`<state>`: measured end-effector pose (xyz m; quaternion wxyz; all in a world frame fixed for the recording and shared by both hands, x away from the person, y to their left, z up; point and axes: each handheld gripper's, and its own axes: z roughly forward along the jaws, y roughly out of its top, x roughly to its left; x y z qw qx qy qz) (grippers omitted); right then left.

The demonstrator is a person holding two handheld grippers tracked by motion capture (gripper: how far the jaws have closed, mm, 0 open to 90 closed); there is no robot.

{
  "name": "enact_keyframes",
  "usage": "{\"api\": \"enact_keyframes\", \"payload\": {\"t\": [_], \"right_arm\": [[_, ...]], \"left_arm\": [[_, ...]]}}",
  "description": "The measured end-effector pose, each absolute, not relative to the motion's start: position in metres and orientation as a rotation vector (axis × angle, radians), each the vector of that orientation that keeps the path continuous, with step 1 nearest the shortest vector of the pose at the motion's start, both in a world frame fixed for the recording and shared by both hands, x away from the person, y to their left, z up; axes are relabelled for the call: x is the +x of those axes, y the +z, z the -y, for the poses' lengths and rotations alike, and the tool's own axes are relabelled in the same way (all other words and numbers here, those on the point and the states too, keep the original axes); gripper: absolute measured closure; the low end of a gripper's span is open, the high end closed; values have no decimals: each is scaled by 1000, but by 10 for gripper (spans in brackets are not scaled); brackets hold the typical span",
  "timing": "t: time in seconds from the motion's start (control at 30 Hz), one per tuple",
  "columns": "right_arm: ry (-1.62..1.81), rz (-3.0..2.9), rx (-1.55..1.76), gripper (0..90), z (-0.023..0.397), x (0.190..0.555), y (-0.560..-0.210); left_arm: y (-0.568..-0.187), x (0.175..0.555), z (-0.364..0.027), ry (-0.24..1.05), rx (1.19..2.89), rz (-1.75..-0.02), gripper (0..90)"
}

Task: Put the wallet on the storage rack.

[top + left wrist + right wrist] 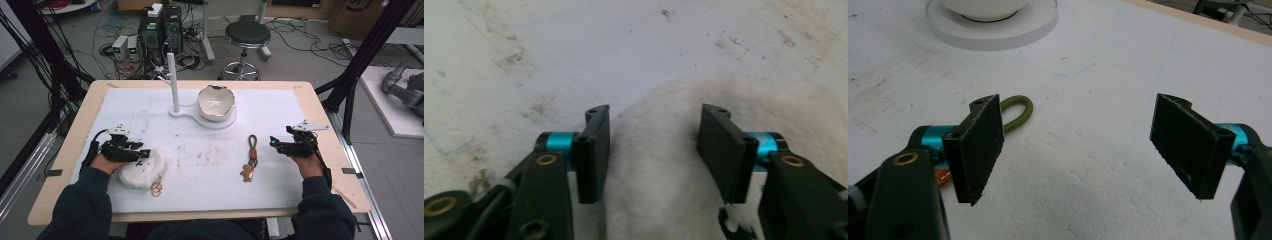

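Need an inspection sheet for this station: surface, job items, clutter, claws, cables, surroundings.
Surface: white foam board on a wooden table, scuffed and stained mid-board.
Job's things: white fluffy pad at near left, a thin ring at its near edge; keychain with green loop at right.
Clutter: white bowl on a white stand with an upright post.
Claws: left claw straddles the fluffy pad, pads not clearly pressing; right claw open, empty, beside the keychain.
Cables: each claw trails a black cable; loose cables on the floor behind.
Surroundings: stool, electronics boxes, black frame.
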<state>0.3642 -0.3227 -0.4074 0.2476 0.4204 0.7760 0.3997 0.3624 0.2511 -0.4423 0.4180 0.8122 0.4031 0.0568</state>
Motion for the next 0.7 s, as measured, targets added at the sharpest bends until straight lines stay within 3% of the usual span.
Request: {"api": "enact_keyframes", "payload": {"t": [0.23, 0.7], "right_arm": [[1078, -2128, 1143, 231, 321, 364, -408], [1139, -2182, 1087, 231, 299, 364, -407]], "left_arm": [[-436, 362, -253, 134, 2016, -994, 755], [-400, 352, -241, 401, 1683, -847, 789]]}}
